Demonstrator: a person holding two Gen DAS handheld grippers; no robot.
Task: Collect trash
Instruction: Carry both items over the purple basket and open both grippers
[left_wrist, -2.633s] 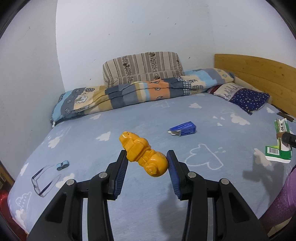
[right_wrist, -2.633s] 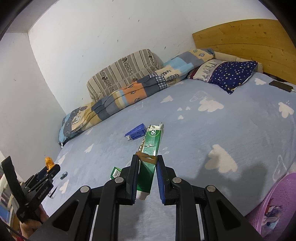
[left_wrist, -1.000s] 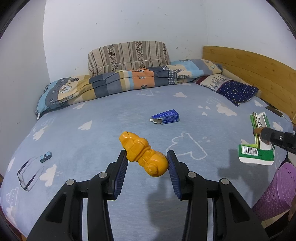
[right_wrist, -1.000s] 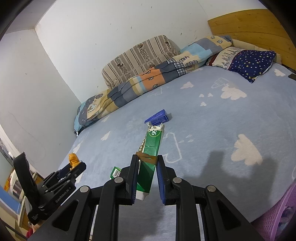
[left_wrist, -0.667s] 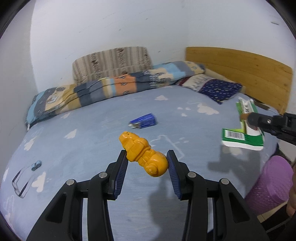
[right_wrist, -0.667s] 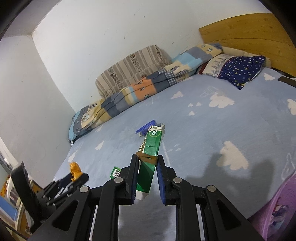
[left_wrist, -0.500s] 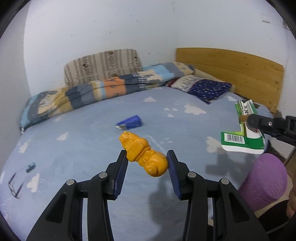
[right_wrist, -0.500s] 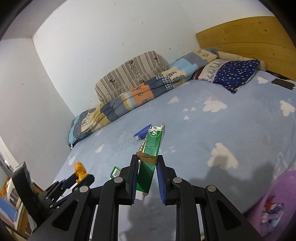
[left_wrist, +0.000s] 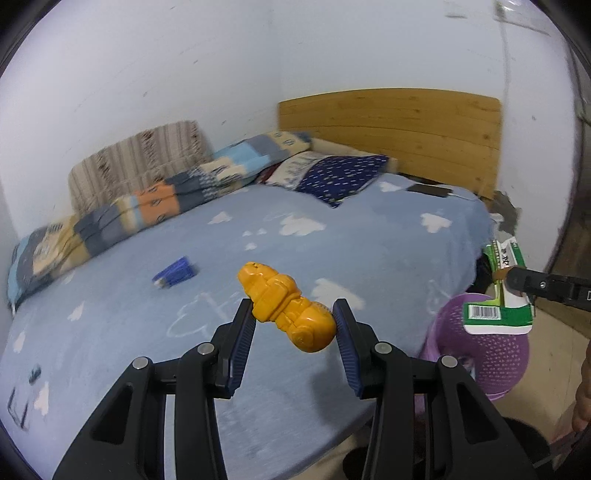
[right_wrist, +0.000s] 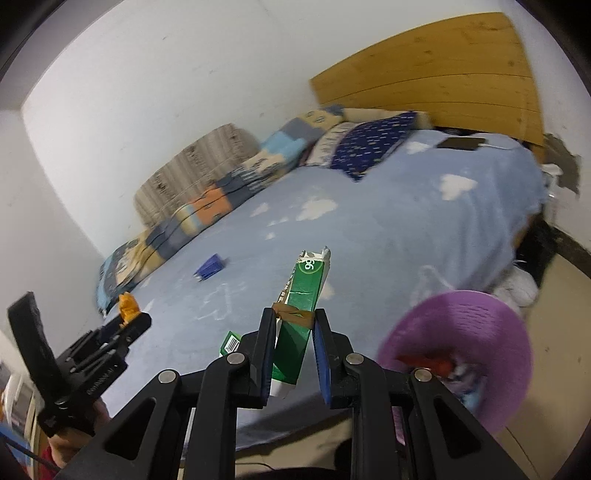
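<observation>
My left gripper (left_wrist: 293, 321) is shut on an orange plastic bottle (left_wrist: 286, 304), held above the front part of the bed (left_wrist: 332, 251). My right gripper (right_wrist: 293, 328) is shut on a flattened green carton (right_wrist: 301, 306); in the left wrist view that green carton (left_wrist: 504, 291) hangs over the purple basket (left_wrist: 484, 354). In the right wrist view the purple basket (right_wrist: 461, 343) stands on the floor at the lower right, with some trash inside. A small blue box (left_wrist: 175, 272) lies on the sheet; the blue box (right_wrist: 210, 266) also shows in the right wrist view.
A folded patchwork quilt (left_wrist: 147, 210), a striped pillow (left_wrist: 136, 162) and a dark starred pillow (left_wrist: 332, 177) lie along the wall. A wooden headboard (left_wrist: 391, 122) closes the far end. A phone (right_wrist: 460, 143) lies near it. Glasses (left_wrist: 18, 402) rest at the bed's left edge.
Both grippers swung to the right with their loads; the purple basket came into fuller view below the green carton. The grips did not change.
</observation>
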